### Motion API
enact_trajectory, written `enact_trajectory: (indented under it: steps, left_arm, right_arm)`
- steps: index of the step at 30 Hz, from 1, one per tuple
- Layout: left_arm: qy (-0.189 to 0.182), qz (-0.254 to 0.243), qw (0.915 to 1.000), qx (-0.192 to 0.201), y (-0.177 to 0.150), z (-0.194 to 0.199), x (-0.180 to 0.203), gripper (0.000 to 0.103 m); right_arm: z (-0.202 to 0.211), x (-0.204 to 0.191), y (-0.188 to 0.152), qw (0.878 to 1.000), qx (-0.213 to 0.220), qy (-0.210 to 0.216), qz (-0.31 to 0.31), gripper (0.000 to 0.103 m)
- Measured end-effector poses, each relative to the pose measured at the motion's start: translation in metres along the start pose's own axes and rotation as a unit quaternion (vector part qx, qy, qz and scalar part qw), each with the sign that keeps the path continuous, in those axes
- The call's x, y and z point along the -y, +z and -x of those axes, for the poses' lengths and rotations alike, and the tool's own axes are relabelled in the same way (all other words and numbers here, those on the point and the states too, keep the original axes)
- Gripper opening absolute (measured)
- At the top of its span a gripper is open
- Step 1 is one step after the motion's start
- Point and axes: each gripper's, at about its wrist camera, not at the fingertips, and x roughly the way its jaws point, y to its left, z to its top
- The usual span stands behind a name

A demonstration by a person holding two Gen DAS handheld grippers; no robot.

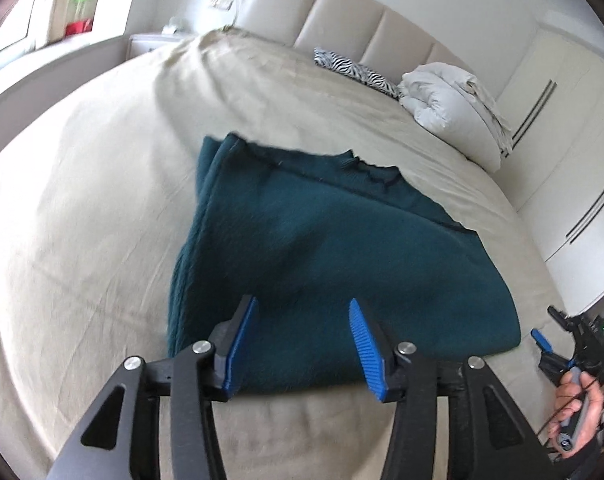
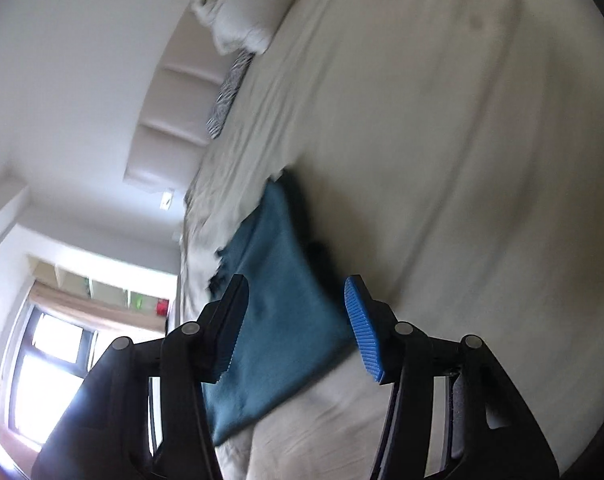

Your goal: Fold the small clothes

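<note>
1. Hovering low over the bed (image 1: 82, 200), the left gripper (image 1: 304, 312) points fwd at the near edge of the teal cloth (image 1: 322, 248); its blue pads (image 1: 360, 332) are spread wide, nothing between them, released.
2. Cloth lies folded flat mid-bed on the beige sheet, roughly rectangular, rougher edge toward the headboard (image 1: 342, 12). Left gripper's tips sit over the cloth's near edge; can't tell if they touch it.
3. Right gripper (image 2: 296, 296) is rolled hard sideways, so bed (image 2: 442, 140) and room look tilted in its view. Jaws also spread apart, empty; cloth (image 2: 278, 300) shows in the gap between them, but no pinch.
4. Right view is motion-blurred; cloth edges smeared, so contact w/ fabric can't be judged there.
5. Left view only: the right gripper (image 1: 542, 338) seen from outside, at the far right edge, off the cloth's corner, well apart from the left one; person's hand (image 1: 578, 412) wrapped round its handle. Fingertips look parted there too.
6. Left view only: white duvet bundle (image 1: 450, 108) at the head of the bed, zebra pillow (image 1: 356, 70) beside it, wardrobe doors (image 1: 562, 140) on the right, nightstand (image 1: 154, 42) at the left.
7. Right view only: window (image 2: 50, 360) w/ bright light, shelf (image 2: 102, 284) above it holding red and green items, plain wall. Zebra pillow (image 2: 226, 92) and duvet (image 2: 242, 12) also appear here, blurred.
</note>
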Motion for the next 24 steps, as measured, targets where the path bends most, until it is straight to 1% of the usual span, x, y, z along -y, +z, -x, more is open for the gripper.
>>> enact_trajectory:
  steps: [1, 2, 3, 5, 6, 7, 9, 10, 11, 12, 14, 16, 17, 19, 21, 24]
  left_arm:
    - [0.002, -0.002, 1.0, 0.002, 0.002, -0.001, 0.0, 0.054]
    - [0.002, -0.003, 1.0, 0.004, 0.002, -0.003, -0.001, 0.056]
    - [0.002, -0.003, 1.0, 0.004, 0.002, -0.006, -0.004, 0.059]
    - [0.022, 0.001, 0.9997, -0.009, -0.001, -0.018, -0.013, 0.06]
    - [0.028, 0.006, 0.9994, -0.018, -0.004, -0.025, -0.02, 0.06]
    - [0.025, 0.014, 0.9993, -0.025, -0.008, -0.031, -0.028, 0.059]
    - [0.009, 0.019, 0.9996, -0.018, -0.013, -0.029, -0.038, 0.058]
    - [0.008, 0.016, 0.9997, -0.018, -0.014, -0.027, -0.038, 0.058]
    - [0.01, 0.012, 0.9997, -0.019, -0.013, -0.025, -0.037, 0.058]
    - [0.011, 0.011, 0.9997, -0.021, -0.013, -0.023, -0.036, 0.058]
    - [0.01, 0.018, 0.9996, -0.018, -0.011, -0.017, -0.037, 0.058]
    - [0.011, 0.025, 0.9996, -0.011, -0.006, -0.012, -0.034, 0.059]
    - [0.009, 0.027, 0.9996, -0.007, -0.002, -0.01, -0.031, 0.061]
    - [0.001, 0.03, 0.9996, -0.002, 0.004, -0.01, -0.022, 0.064]
    - [-0.009, 0.027, 0.9996, -0.005, 0.009, -0.014, -0.01, 0.064]
    - [-0.022, 0.017, 0.9995, -0.012, 0.014, -0.024, 0.01, 0.065]
  right_arm:
    - [-0.008, -0.009, -0.006, 1.0, -0.012, 0.008, 0.005, 0.05]
    - [-0.004, -0.014, -0.01, 1.0, -0.02, 0.016, 0.007, 0.05]
    - [-0.009, -0.021, -0.016, 0.999, -0.027, 0.027, 0.006, 0.05]
    - [-0.03, -0.032, -0.025, 0.998, -0.05, 0.049, 0.001, 0.051]
    - [-0.041, -0.036, -0.03, 0.996, -0.067, 0.051, 0.004, 0.051]
    - [-0.05, -0.045, -0.035, 0.996, -0.078, 0.046, 0.01, 0.051]
    - [-0.068, -0.047, -0.041, 0.995, -0.096, 0.031, 0.023, 0.051]
    - [-0.073, -0.04, -0.042, 0.995, -0.1, 0.02, 0.02, 0.051]
    - [-0.077, -0.032, -0.041, 0.995, -0.098, 0.004, 0.011, 0.051]
    - [-0.081, -0.022, -0.038, 0.996, -0.094, 0.007, 0.001, 0.051]
    - [-0.073, -0.013, -0.035, 0.996, -0.079, 0.025, -0.022, 0.051]
    - [-0.052, -0.009, -0.034, 0.998, -0.057, 0.011, -0.024, 0.052]
    - [-0.031, -0.005, -0.034, 0.999, -0.046, 0.007, -0.029, 0.053]
    - [-0.014, -0.004, -0.039, 0.999, -0.028, -0.002, -0.039, 0.055]
    - [-0.008, -0.002, -0.044, 0.998, -0.024, -0.025, -0.047, 0.056]
    - [-0.018, 0.004, -0.049, 0.997, -0.033, -0.03, -0.065, 0.056]
